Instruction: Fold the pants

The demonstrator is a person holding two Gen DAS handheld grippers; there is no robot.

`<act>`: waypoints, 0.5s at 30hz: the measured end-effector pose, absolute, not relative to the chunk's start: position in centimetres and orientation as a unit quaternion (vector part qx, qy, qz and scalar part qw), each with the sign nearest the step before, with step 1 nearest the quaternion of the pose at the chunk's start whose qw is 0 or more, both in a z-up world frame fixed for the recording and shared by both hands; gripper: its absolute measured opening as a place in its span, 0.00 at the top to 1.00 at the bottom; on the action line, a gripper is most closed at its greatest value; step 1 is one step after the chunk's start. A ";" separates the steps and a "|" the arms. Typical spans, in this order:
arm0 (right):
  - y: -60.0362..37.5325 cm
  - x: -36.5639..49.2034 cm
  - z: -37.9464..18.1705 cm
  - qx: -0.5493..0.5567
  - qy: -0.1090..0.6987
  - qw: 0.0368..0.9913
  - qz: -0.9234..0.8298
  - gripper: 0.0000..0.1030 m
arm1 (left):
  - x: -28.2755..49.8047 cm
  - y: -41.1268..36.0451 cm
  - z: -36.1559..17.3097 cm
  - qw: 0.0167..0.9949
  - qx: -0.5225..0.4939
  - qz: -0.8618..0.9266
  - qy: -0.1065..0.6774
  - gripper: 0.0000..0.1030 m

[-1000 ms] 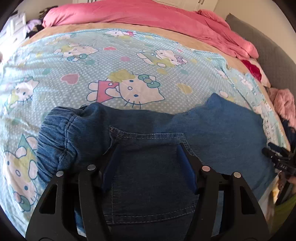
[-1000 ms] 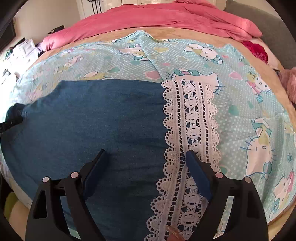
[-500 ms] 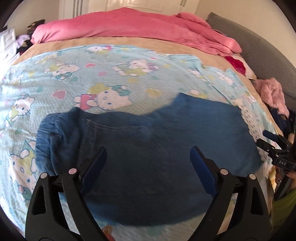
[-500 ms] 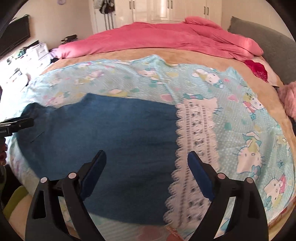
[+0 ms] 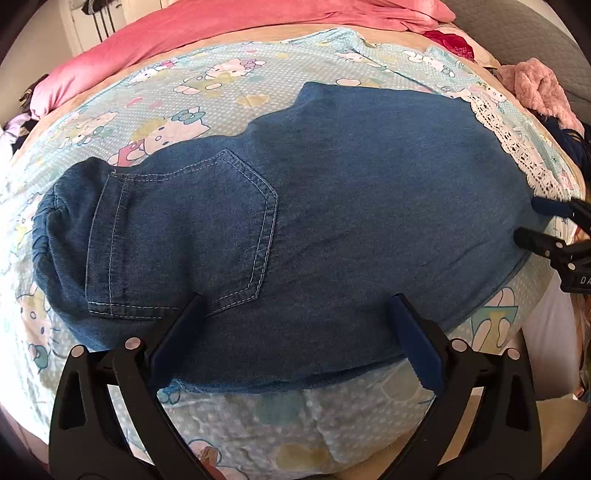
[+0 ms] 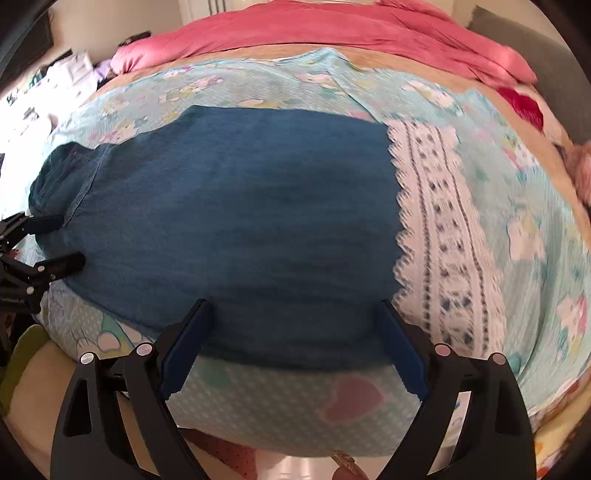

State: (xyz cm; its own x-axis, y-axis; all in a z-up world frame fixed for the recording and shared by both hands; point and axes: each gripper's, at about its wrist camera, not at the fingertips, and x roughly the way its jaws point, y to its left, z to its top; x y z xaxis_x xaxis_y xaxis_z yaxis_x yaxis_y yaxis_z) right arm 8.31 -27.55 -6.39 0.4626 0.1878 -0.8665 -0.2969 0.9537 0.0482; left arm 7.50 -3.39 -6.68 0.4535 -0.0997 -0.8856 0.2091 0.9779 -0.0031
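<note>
Blue denim pants (image 5: 332, 192) lie flat on the bed, waistband at the left, back pocket (image 5: 181, 236) facing up, white lace hem (image 5: 513, 147) at the right. They also show in the right wrist view (image 6: 236, 221), with the lace hem (image 6: 439, 236) on the right. My left gripper (image 5: 295, 325) is open and empty over the near edge below the pocket. My right gripper (image 6: 295, 332) is open and empty over the near edge close to the lace hem. Each gripper shows at the side of the other's view.
The pants lie on a light blue cartoon-cat blanket (image 5: 221, 85). A pink duvet (image 5: 229, 22) is bunched at the far side. A pink fluffy garment (image 5: 539, 85) lies at the right by a grey headboard (image 5: 532, 22). Clutter (image 6: 55, 81) sits beyond the bed's left side.
Both grippers pulled back and up from the denim half a second ago, then came closer over its near edge. The left jaws are wider than a second ago.
</note>
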 end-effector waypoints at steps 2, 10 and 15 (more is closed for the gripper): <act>-27.6 8.1 -6.4 -0.053 0.497 0.854 0.142 0.14 | 7.4 -3.5 -6.7 0.852 0.054 -0.090 0.513 0.09; -27.1 8.7 -4.1 -0.039 0.480 0.864 0.145 0.13 | 6.8 -3.3 -5.0 0.860 0.037 -0.092 0.500 0.09; -27.4 8.7 -1.9 -0.036 0.453 0.880 0.139 0.13 | 6.1 -3.5 -3.2 0.870 0.028 -0.102 0.481 0.09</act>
State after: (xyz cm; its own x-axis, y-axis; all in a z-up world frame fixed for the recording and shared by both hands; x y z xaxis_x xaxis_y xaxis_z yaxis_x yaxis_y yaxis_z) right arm 8.73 -27.37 -1.94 0.5505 0.2120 -0.8075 -0.2772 0.9588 0.0627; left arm 6.08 -3.50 -3.18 0.5161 -0.1501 -0.8433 0.2040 0.9777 -0.0492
